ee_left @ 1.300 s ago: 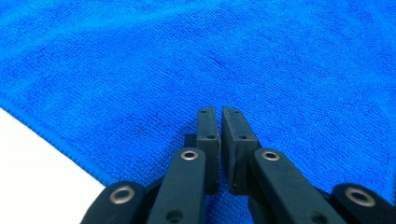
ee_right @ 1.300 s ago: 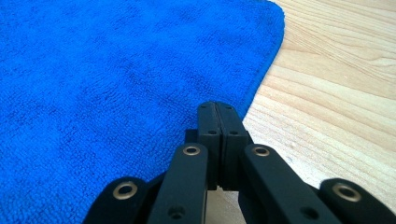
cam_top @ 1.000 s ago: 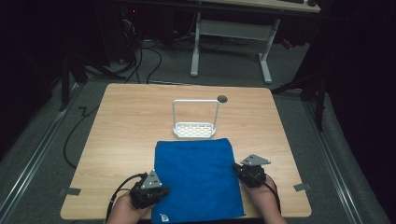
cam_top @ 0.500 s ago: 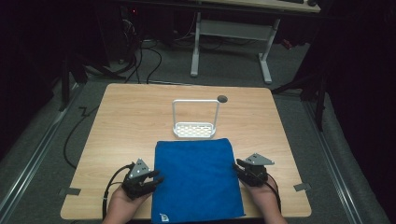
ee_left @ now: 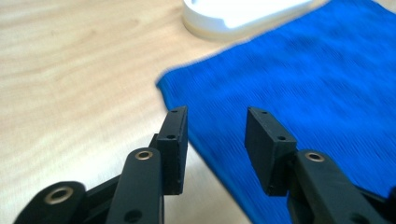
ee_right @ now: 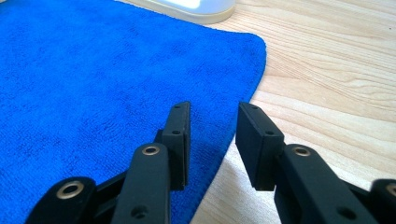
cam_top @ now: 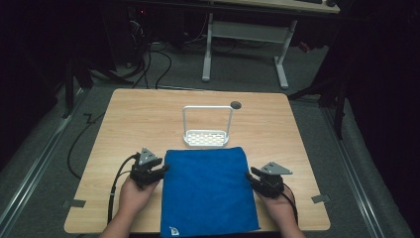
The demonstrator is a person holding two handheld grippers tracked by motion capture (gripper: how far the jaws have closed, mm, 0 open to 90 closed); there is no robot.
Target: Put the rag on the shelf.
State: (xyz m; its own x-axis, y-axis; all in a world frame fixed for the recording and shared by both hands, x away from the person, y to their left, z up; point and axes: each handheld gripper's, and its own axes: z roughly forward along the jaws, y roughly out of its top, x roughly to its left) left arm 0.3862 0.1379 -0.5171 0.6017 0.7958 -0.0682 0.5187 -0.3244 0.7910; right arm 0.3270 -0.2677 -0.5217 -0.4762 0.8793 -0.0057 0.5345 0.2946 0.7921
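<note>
Your left tongs (cam_top: 161, 171) and right tongs (cam_top: 252, 174) gape empty at either side edge of the blue cloth (cam_top: 207, 188), which lies flat, unfolded, nothing yet gripped.

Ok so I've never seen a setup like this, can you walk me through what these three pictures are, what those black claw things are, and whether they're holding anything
No robot here: a person sits at a wooden table and holds a two-jaw tool in each hand. One picture looks down from above the person. It shows the left gripper and the right gripper at the two side edges of a blue cloth lying flat. Behind the cloth stands a small white rack with a tall handle.

The other two pictures come from cameras riding on the tools, looking along their black jaws. Each pair of jaws stands apart over a cloth edge, with nothing between them, so nothing is held.
</note>
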